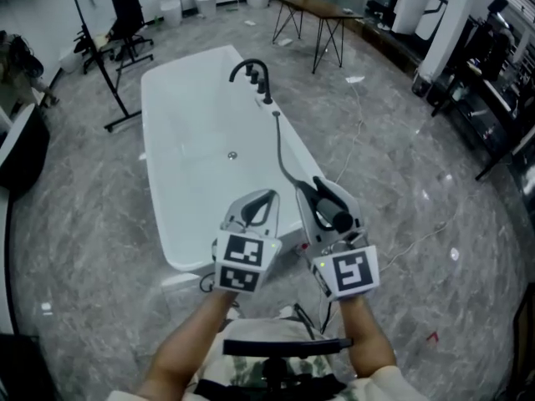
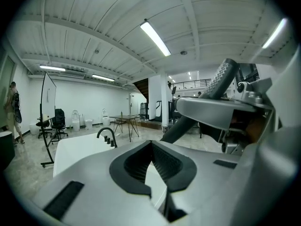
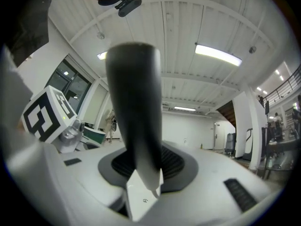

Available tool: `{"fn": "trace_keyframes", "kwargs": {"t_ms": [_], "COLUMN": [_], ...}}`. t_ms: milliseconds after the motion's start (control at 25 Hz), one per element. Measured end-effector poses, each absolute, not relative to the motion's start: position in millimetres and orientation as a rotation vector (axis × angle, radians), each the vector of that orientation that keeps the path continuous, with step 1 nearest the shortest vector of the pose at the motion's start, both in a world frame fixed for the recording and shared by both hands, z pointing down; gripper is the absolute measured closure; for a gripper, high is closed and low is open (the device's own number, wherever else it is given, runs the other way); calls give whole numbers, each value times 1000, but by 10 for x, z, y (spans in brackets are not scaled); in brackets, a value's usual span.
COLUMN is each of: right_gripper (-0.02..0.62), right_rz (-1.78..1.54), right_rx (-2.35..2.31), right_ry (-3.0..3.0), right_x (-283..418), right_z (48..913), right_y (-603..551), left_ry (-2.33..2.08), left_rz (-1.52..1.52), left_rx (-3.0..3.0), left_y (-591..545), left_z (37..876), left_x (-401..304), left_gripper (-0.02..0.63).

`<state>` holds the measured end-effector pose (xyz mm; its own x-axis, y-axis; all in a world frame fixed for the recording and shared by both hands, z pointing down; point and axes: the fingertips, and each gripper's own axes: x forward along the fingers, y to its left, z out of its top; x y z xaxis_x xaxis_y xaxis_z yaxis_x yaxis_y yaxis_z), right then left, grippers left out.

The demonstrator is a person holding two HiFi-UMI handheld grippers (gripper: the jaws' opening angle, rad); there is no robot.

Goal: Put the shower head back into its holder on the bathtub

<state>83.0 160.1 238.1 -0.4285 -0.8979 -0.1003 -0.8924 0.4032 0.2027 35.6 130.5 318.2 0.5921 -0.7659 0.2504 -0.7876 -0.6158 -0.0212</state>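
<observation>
Closest to the head camera, both forearms reach out over the grey marble floor [image 1: 401, 165], just off the near end of the white oval bathtub [image 1: 180, 124]. I see the left tool [image 1: 266, 199] with its jaws together and nothing between them. Beside it, the right tool [image 1: 322, 192] is clamped on the black rod-shaped shower head [image 3: 134, 102]. Its long axis crosses the jaws and stands steeply, with the textured end uppermost, pointing at the ceiling. A thin dark hose [image 1: 284, 153] runs from it along the tub's rim towards the black curved faucet [image 1: 253, 73], which is well apart from it.
</observation>
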Motion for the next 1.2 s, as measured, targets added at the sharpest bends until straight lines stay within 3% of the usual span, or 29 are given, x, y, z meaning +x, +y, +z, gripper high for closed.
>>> {"fn": "trace_keyframes", "kwargs": {"t_ms": [640,1200], "right_gripper": [476,477], "right_rz": [-607,-730], "right_rx": [1537,1543], "right_ry": [-2654,-2615], "right_x": [1298,1088], "right_z": [1833,1326], "right_y": [994,-134], "left_ry": [-1481,-1441], "left_rz": [342,308], "left_rx": [2660,2682], "left_y": [879,-78], "left_z": [3054,2997], "left_x": [573,344], "left_gripper": [598,598]}}
